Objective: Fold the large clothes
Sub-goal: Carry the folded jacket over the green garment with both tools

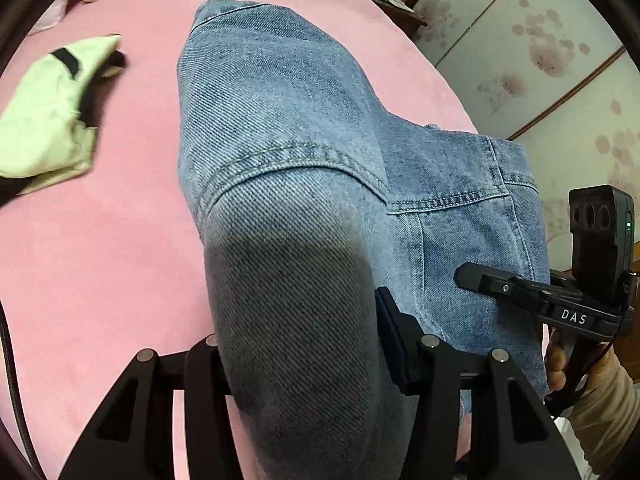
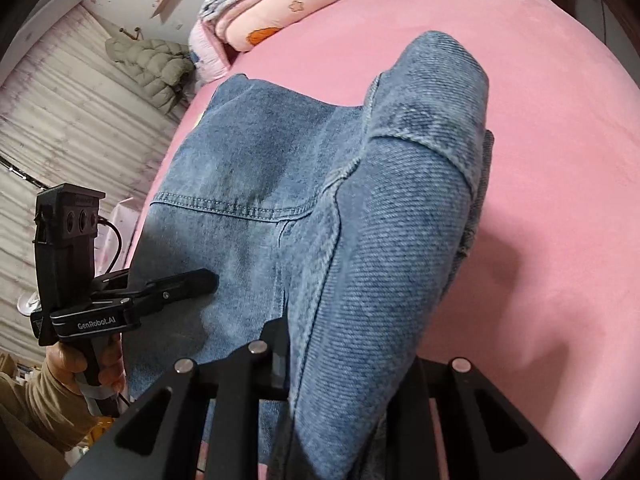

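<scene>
A blue denim garment (image 1: 288, 92) hangs lifted above the pink bed (image 1: 100, 240), with its far end trailing on the sheet. My left gripper (image 1: 296, 320) is shut on a thick bunch of the denim, which fills the gap between its fingers. In the right wrist view my right gripper (image 2: 348, 344) is likewise shut on a fold of the denim garment (image 2: 400, 200). Each gripper shows in the other's view, clamped on the cloth's edge: the right gripper (image 1: 468, 278) and the left gripper (image 2: 204, 280). A person's hand (image 2: 80, 364) holds the left handle.
A light green garment with black straps (image 1: 48, 112) lies on the bed to the left. Folded quilts and pillows (image 2: 272, 4) sit at the bed's head. Floral wardrobe doors (image 1: 540, 60) stand past the right edge. A puffy coat (image 2: 156, 64) hangs by the curtain.
</scene>
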Demonstrator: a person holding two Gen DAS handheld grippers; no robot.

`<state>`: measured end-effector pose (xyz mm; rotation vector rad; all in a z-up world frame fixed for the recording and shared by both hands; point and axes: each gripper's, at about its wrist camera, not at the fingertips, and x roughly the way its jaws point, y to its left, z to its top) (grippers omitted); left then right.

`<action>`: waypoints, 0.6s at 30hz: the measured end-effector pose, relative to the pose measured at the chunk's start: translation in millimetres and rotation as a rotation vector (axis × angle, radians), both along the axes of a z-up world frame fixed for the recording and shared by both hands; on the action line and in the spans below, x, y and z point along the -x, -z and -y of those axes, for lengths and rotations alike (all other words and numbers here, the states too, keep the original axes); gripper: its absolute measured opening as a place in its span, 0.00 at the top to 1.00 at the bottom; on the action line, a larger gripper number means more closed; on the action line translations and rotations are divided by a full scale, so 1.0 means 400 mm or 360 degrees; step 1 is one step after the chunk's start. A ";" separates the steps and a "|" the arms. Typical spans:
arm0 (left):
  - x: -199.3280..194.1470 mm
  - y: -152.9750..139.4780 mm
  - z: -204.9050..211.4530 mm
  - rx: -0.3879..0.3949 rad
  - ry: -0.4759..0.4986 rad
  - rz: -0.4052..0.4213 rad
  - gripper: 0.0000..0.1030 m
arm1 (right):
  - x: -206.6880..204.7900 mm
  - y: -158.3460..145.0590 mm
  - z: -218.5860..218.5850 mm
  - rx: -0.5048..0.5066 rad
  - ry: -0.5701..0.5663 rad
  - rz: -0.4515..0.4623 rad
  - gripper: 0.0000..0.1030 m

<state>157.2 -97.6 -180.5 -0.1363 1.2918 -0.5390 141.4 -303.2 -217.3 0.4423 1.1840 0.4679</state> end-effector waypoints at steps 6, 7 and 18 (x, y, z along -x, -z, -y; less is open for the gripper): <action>-0.028 -0.097 -0.209 -0.0017 -0.0064 0.0045 0.51 | -0.048 -0.101 -0.184 -0.0024 -0.0087 0.0047 0.81; -0.040 -0.103 -0.237 -0.0022 -0.0075 0.0051 0.51 | -0.052 -0.104 -0.198 -0.0028 -0.0097 0.0053 0.81; -0.301 -0.130 -0.616 -0.0071 -0.0111 0.0091 0.51 | -0.241 -0.092 -0.489 -0.0110 -0.0191 0.0097 0.81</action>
